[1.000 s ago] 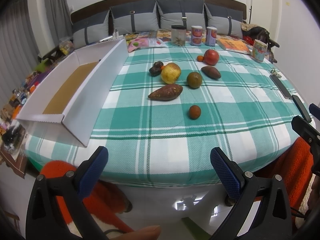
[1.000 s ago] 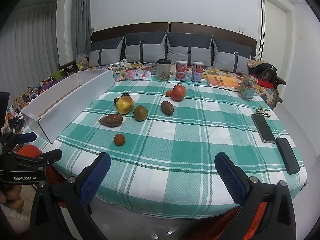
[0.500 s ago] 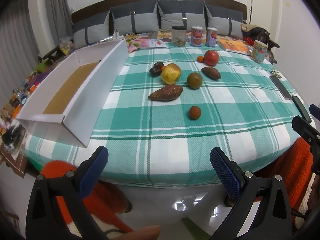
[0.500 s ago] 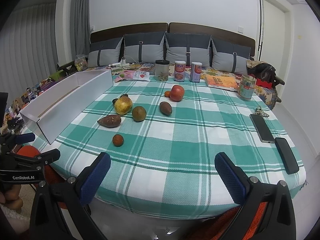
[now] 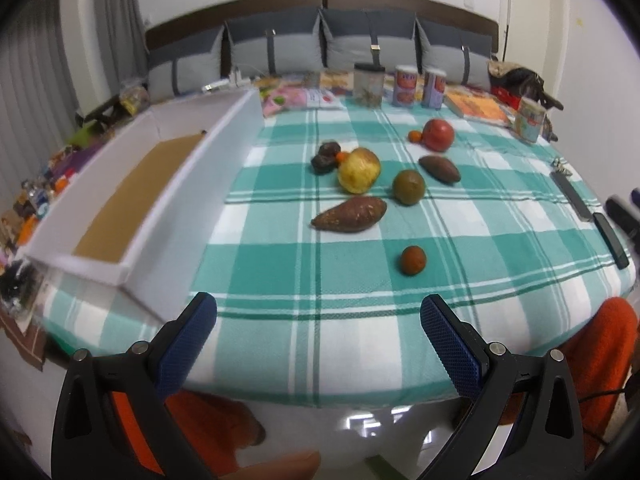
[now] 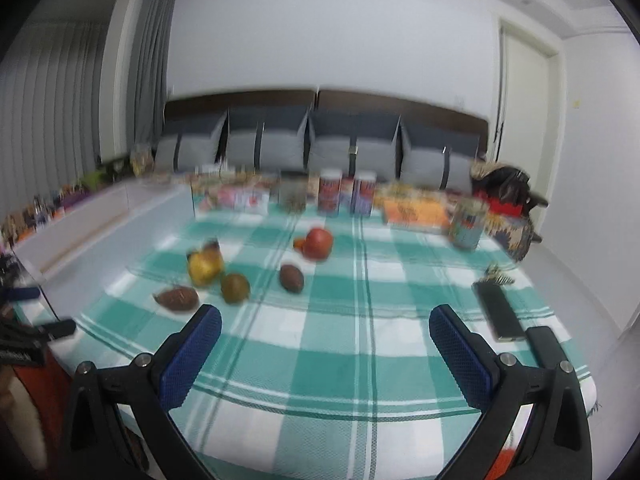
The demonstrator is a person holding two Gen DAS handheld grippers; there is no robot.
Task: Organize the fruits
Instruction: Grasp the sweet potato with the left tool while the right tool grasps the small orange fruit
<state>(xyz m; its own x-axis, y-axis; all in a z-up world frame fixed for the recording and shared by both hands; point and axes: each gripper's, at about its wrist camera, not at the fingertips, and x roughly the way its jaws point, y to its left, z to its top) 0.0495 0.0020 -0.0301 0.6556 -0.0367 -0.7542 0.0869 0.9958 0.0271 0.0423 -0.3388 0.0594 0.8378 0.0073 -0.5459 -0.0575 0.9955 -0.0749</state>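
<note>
Fruits lie on a green checked tablecloth (image 5: pixel 280 264): a sweet potato (image 5: pixel 350 213), a yellow apple (image 5: pixel 359 170), a green-brown round fruit (image 5: pixel 408 187), a small orange-brown fruit (image 5: pixel 413 260), a brown oval fruit (image 5: pixel 439 168), a red tomato (image 5: pixel 439 134) and dark fruits (image 5: pixel 326 157). A white box (image 5: pixel 132 184) stands at the left. My left gripper (image 5: pixel 318 332) is open and empty over the table's near edge. My right gripper (image 6: pixel 325 344) is open and empty; its view is blurred, with the tomato (image 6: pixel 319 243) ahead.
Cans and a jar (image 5: pixel 402 86) stand at the table's far edge, with books and packets. Phones (image 5: pixel 610 238) and keys lie at the right edge. Grey cushions (image 5: pixel 280 52) sit behind. Clutter runs along the left side.
Both grippers have moved forward over the table's near edge and closer to the fruits. The right view has tilted up and blurred. No fruit has moved.
</note>
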